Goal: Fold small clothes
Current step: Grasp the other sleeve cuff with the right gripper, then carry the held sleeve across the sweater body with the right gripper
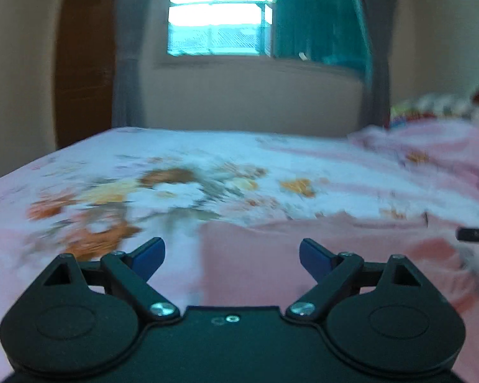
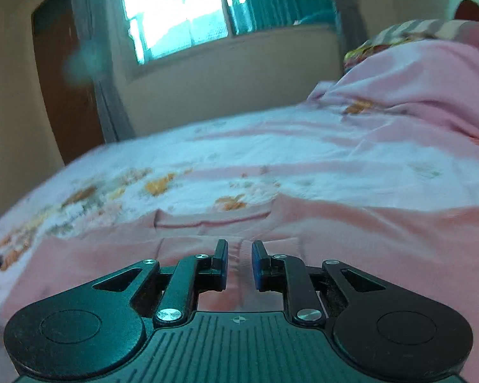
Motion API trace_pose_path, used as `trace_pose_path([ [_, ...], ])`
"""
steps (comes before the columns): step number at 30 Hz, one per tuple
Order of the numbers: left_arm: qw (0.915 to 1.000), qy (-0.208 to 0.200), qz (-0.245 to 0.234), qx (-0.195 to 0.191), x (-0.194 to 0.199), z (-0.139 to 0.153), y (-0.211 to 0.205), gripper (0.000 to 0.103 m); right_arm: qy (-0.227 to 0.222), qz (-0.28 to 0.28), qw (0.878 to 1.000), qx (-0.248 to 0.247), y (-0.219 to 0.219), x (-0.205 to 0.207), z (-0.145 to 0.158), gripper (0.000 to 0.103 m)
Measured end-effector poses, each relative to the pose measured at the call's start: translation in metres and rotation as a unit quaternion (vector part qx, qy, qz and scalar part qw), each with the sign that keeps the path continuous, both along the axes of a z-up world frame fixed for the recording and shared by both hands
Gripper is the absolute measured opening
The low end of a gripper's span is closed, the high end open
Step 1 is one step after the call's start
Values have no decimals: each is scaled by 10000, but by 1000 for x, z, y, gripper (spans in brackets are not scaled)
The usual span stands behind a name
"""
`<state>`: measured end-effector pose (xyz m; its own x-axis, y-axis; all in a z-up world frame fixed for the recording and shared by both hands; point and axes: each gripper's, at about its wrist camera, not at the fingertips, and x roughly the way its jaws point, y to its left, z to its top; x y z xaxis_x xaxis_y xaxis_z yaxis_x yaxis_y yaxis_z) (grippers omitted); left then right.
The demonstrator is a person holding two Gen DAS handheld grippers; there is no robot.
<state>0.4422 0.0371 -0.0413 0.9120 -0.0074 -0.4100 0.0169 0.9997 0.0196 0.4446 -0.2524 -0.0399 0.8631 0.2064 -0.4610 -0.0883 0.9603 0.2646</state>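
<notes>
Black, blue-padded jaws of the right gripper (image 2: 239, 263) are filling the bottom of the right wrist view, standing narrow with a fold of the salmon-pink knit garment (image 2: 351, 239) bunched in the slit between them — whether the pads are truly pinching it I cannot tell. That garment is lying spread across the lower half of the frame on the pink floral bedsheet (image 2: 271, 146).

Over in the left wrist view, the left gripper (image 1: 232, 257) is hovering with its jaws spread wide and nothing between them; the same garment (image 1: 303, 249) is lying under and to the lower right of its tips. At the right edge, a dark tip of the other gripper (image 1: 474, 233) is showing. Behind the bed, a bright window (image 1: 220, 12) is glowing at upper centre — all of it blurred.
</notes>
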Motion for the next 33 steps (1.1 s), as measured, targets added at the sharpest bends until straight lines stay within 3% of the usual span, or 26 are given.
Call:
trace_pose_path([
  [2, 9972, 630, -59, 401, 28, -27, -13, 90, 555, 21, 9982, -242, 5, 29, -28, 18],
  [3, 9929, 1095, 0, 462, 39, -41, -13, 91, 590, 35, 9982, -99, 1, 32, -36, 19],
  [5, 9958, 907, 98, 23, 29, -35, 1, 89, 666, 78, 9977, 87, -6, 27, -26, 27],
  [6, 9971, 739, 164, -26, 18, -29, 8, 89, 601, 11, 9979, 220, -15, 16, -18, 37],
  [7, 9985, 510, 181, -49, 1, -23, 17, 90, 332, -135, 9986, 380, -33, -6, -10, 75],
  [8, 9990, 406, 184, -55, -11, -20, 23, 90, 37, -331, 9983, 485, -50, -28, -3, 100],
  [9, 9993, 305, 196, -53, -26, -17, 31, 90, -288, -499, 9966, 587, -72, -55, 2, 100],
  [12, 9987, 396, 330, 37, -60, -22, 61, 90, -696, -1139, 9891, 626, -154, -126, 5, 97],
  [14, 9973, 537, 490, 120, -78, -30, 77, 90, -652, -1912, 9769, 697, -224, -168, -1, 74],
  [17, 9921, 813, 936, 207, -86, -36, 95, 90, -366, -3053, 9439, 1204, -321, -210, -15, 66],
  [19, 9886, 882, 1216, -34, -88, -40, 104, 91, -280, -3711, 9115, 1752, -375, -234, -29, 66],
  [21, 9857, 935, 1372, -286, -84, -45, 110, 94, -172, -3895, 8910, 2327, -412, -244, -44, 67],
  [24, 9847, 989, 1416, -229, -84, -47, 110, 96, -7, -4098, 8693, 2763, -444, -238, -70, 67],
  [26, 9845, 991, 1428, -228, -85, -50, 110, 96, -101, -4043, 8655, 2954, -455, -235, -78, 66],
  [28, 9846, 982, 1423, -266, -86, -51, 111, 96, -158, -3826, 8730, 3019, -465, -230, -74, 66],
  [30, 9844, 986, 1429, -268, -86, -51, 111, 96, -24, -3748, 8808, 2893, -466, -216, -75, 38],
  [31, 9844, 986, 1434, -247, -87, -52, 111, 97, 117, -3647, 8857, 2869, -470, -207, -78, 7],
  [33, 9843, 992, 1450, -179, -86, -52, 108, 97, 163, -3544, 8954, 2692, -469, -201, -78, 8],
])
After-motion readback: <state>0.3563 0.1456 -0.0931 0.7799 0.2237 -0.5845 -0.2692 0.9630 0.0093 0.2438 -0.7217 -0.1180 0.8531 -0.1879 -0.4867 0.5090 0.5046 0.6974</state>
